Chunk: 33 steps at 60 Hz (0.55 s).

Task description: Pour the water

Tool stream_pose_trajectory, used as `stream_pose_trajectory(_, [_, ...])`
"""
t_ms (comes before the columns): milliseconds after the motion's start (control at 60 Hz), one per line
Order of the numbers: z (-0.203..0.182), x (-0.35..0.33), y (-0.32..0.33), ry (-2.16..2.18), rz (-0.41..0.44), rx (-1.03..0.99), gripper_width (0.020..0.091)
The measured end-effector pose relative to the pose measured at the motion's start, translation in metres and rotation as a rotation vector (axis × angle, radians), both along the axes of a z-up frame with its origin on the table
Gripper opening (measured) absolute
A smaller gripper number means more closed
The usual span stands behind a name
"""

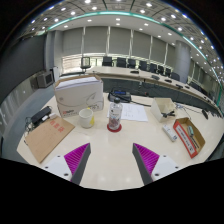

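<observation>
A clear bottle (115, 113) with a dark cap stands upright on a red coaster in the middle of the pale table (112, 150), well beyond my fingers. A small yellowish cup (87, 118) sits just left of it. My gripper (112, 160) is open, its two magenta pads (78, 156) spread wide over bare tabletop, with nothing between them.
A white box (78, 95) stands behind the cup. A flat brown cardboard piece (47, 139) lies at the left and a red-rimmed open box (188, 136) at the right. Papers and a small white object (169, 132) lie right of the bottle. Office desks and chairs fill the background.
</observation>
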<state>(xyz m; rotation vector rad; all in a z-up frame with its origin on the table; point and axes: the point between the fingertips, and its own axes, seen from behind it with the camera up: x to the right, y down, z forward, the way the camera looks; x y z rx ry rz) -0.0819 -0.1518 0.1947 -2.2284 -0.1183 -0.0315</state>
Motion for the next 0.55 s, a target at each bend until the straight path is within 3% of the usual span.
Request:
stream_pose_trajectory(200, [0.025, -0.014, -0.066, -0.053, 0.015, 0.018, 0.0861])
stream_pose_trajectory(550, [0.038, -0.010, -0.091, -0.080, -0.042, 0.059, 0.0862])
